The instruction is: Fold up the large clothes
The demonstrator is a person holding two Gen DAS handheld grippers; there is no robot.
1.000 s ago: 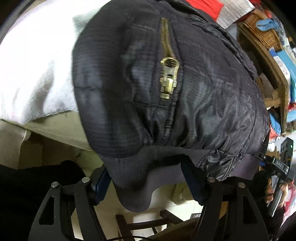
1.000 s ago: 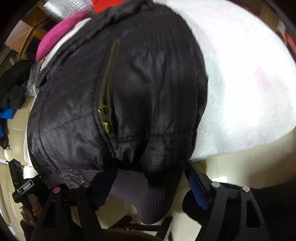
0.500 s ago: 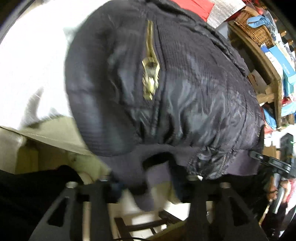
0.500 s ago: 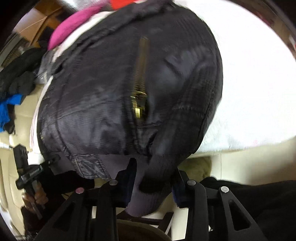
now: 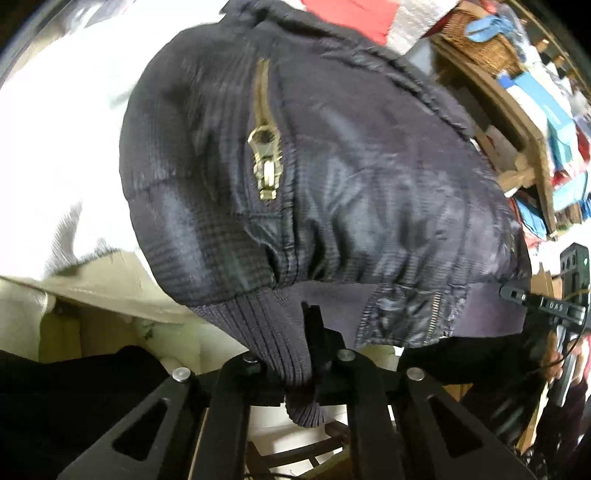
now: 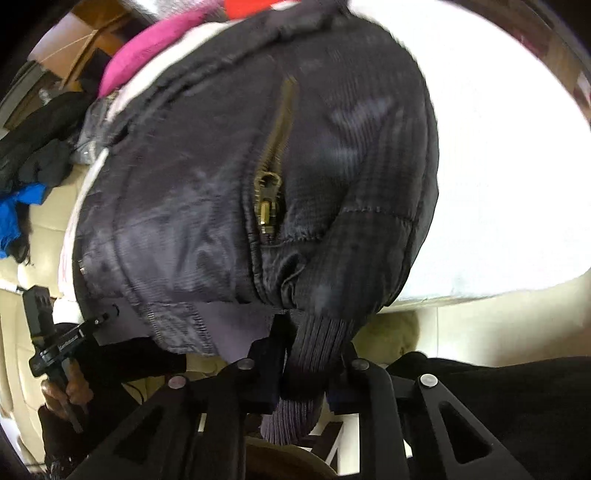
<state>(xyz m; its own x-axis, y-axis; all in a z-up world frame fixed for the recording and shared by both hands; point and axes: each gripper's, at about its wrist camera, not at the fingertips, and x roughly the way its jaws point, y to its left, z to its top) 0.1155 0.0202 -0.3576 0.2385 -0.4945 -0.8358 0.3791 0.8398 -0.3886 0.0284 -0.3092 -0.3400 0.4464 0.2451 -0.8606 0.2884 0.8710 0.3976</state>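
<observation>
Gripping hard now: my left claw (image 5: 295, 363) is clenched on the ribbed hem (image 5: 258, 328) of the dark jacket (image 5: 369, 192), the knit bunched up and squeezed between the black fingers (image 5: 317, 336). My right claw (image 6: 306, 363) has just been closing and is pinched on the ribbed cuff (image 6: 314, 343) at the other corner, the cloth caught between its pads and a tongue of it hanging below. So I have the jacket by both bottom corners.

Just beyond the claws the puffy body of the jacket bulges toward me. On my left side a brass pocket zipper (image 5: 266, 166) runs up the quilted cloth, its pull hanging down. On my right side there's a matching zipper (image 6: 267, 195), darker, half tucked into a fold.

The jacket lies on a white fluffy blanket (image 5: 62, 147), with its hem drooping over the near edge. Off to the side each claw shows in the other's view, held in a hand (image 6: 70, 387).

Farther back, a pink cloth (image 6: 147, 51) and something red (image 5: 354, 14) sit past the collar. Wooden shelves (image 5: 517, 140) with a wicker basket (image 5: 476, 40) and boxes stand at the far right, and dark and blue clothes (image 6: 26, 184) pile at the far left.
</observation>
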